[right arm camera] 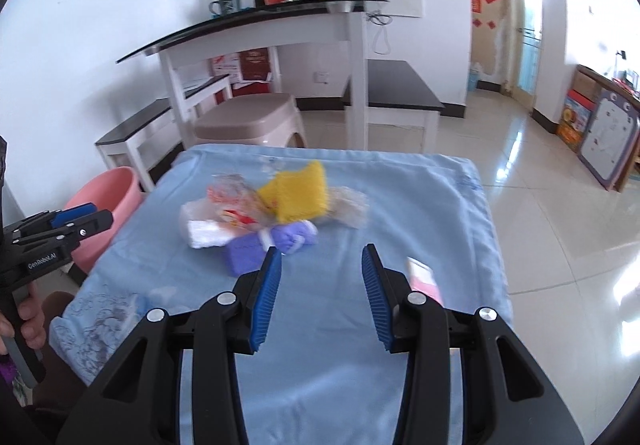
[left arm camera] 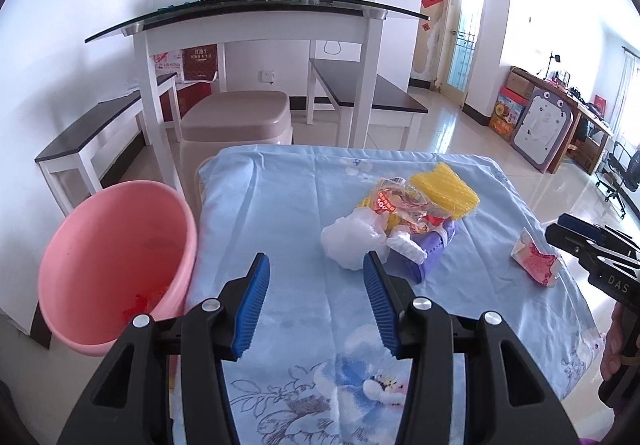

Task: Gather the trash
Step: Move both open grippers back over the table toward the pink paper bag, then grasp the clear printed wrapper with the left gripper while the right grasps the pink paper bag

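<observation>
A pile of trash lies mid-table on the blue cloth: yellow foam net [left arm camera: 444,189] [right arm camera: 298,193], clear printed wrapper [left arm camera: 400,205] [right arm camera: 230,197], white crumpled plastic [left arm camera: 348,241] [right arm camera: 202,231] and a purple packet [left arm camera: 430,257] [right arm camera: 256,251]. A pink-and-white carton [left arm camera: 534,259] [right arm camera: 426,279] lies apart at the right. A pink bin [left arm camera: 116,257] [right arm camera: 104,201] stands at the table's left, with red scraps inside. My left gripper [left arm camera: 316,265] is open and empty, just short of the white plastic. My right gripper [right arm camera: 322,257] is open and empty, the carton beside its right finger.
The blue flowered cloth [left arm camera: 288,213] [right arm camera: 400,205] covers the table. A beige stool [left arm camera: 236,121] [right arm camera: 248,125] stands behind it, then a white glass-topped desk [left arm camera: 256,21] and dark benches [left arm camera: 368,93]. Tiled floor [right arm camera: 540,213] lies to the right.
</observation>
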